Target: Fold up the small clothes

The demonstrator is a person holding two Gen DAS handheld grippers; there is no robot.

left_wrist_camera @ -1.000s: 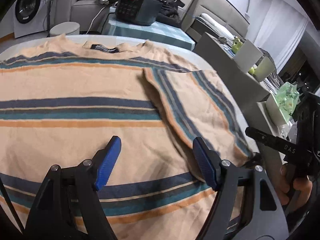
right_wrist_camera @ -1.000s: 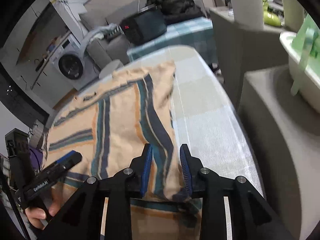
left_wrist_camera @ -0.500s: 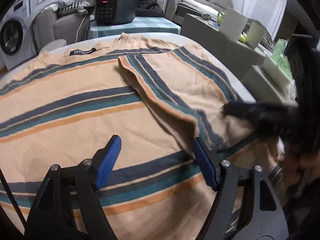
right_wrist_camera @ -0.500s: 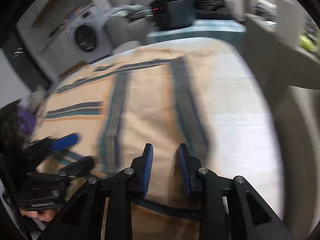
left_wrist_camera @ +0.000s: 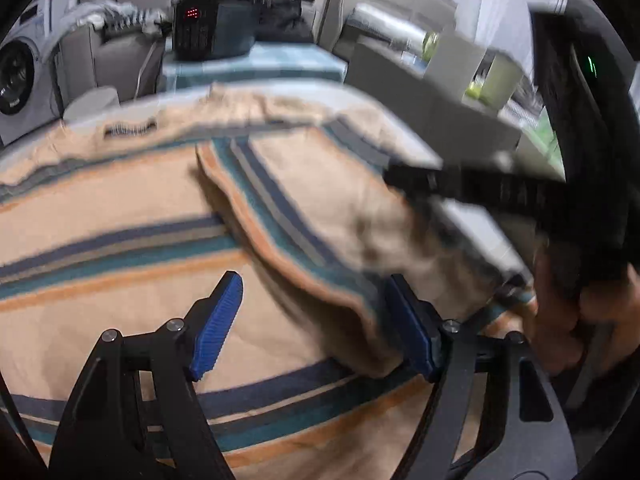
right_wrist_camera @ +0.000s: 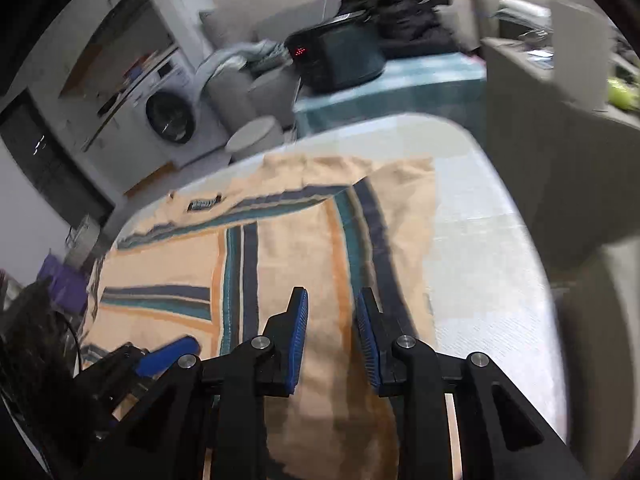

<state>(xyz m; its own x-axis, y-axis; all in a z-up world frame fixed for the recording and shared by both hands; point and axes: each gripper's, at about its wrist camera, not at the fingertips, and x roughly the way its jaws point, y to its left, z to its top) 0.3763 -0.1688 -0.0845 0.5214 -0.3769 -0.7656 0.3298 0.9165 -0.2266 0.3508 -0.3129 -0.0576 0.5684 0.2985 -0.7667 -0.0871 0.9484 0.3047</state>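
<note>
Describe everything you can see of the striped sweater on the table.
The striped sweater is a peach knit with navy, teal and orange bands and a dark neck label. It lies spread flat on the pale table, its right side and sleeve already folded inward, so those stripes cross the body's. The right gripper holds the folded flap's near edge, lifted slightly; the left gripper hangs open above the body.

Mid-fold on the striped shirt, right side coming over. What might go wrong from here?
1. The folded flap looks bunched near the right gripper; laid down like that, it may crease.
2. The left gripper hangs open over the shirt, pinning nothing, so the body could drag.
3. Both views are blurred; the grip is unclear.
</note>
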